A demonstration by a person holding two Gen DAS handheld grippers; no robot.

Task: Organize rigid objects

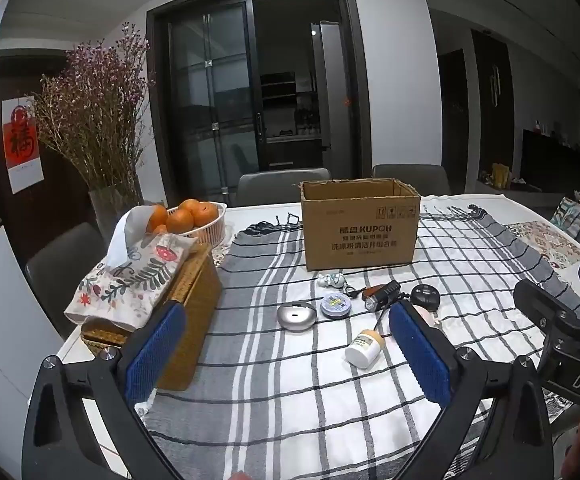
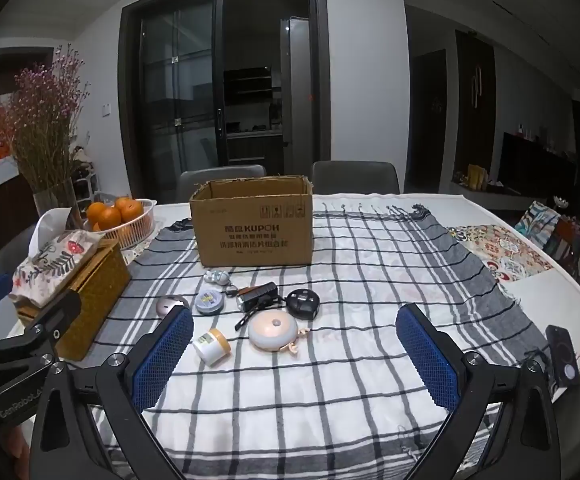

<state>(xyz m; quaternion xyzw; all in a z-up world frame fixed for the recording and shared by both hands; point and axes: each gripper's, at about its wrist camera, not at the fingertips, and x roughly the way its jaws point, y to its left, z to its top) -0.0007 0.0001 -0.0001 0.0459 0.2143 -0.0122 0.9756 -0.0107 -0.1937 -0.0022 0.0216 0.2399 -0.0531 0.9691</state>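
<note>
An open cardboard box stands on the checked cloth. In front of it lie a small white figurine, a round tin, a grey oval case, a black bike light, a black round device, a pink round night light and a white jar on its side. My left gripper is open and empty, hovering near the jar. My right gripper is open and empty, just short of the night light.
A wicker tissue box under a floral cloth sits at the left, with a basket of oranges and a vase of dried flowers behind. A phone lies at the right table edge. Chairs stand behind the table.
</note>
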